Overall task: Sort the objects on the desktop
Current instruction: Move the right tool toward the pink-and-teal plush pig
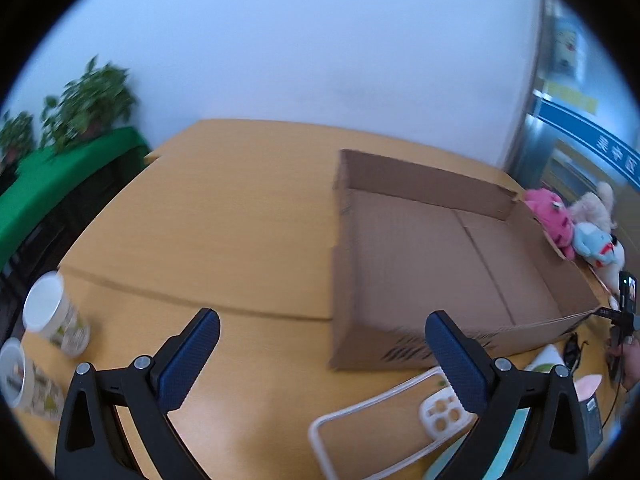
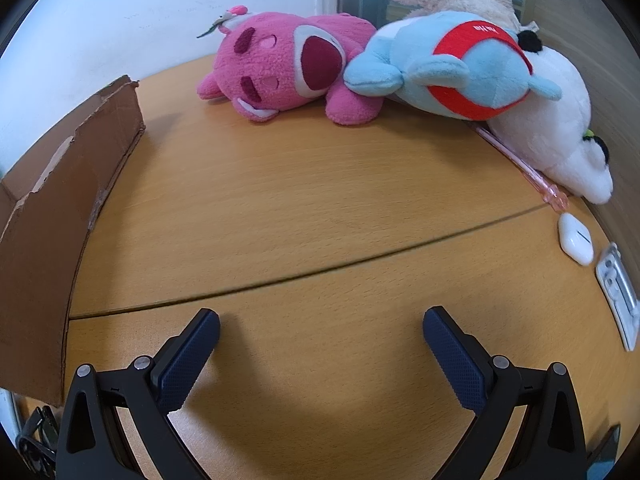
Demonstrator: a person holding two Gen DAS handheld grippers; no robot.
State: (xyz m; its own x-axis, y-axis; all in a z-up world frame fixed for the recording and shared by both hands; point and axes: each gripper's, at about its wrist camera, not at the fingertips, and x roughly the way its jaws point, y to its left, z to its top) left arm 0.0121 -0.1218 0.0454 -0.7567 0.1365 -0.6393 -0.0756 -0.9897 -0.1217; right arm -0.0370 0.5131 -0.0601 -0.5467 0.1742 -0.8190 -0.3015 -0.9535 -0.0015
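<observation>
In the left wrist view my left gripper (image 1: 322, 320) is open and empty above the wooden table (image 1: 224, 220), just left of an empty open cardboard box (image 1: 448, 264). A clear phone case (image 1: 392, 420) lies under its right finger. In the right wrist view my right gripper (image 2: 321, 318) is open and empty over bare table (image 2: 320, 208). Ahead of it lie a pink plush (image 2: 288, 64), a light blue plush (image 2: 452, 68) and a white plush (image 2: 556, 136). The box wall (image 2: 52, 216) stands to its left.
Two paper cups (image 1: 54, 316) stand at the table's left edge. Potted plants (image 1: 88, 100) sit on a green surface beyond. A white earbud case (image 2: 575, 239), a pink pen (image 2: 532, 172) and a white flat item (image 2: 618, 292) lie at the right. Sunglasses (image 2: 36, 436) lie at lower left.
</observation>
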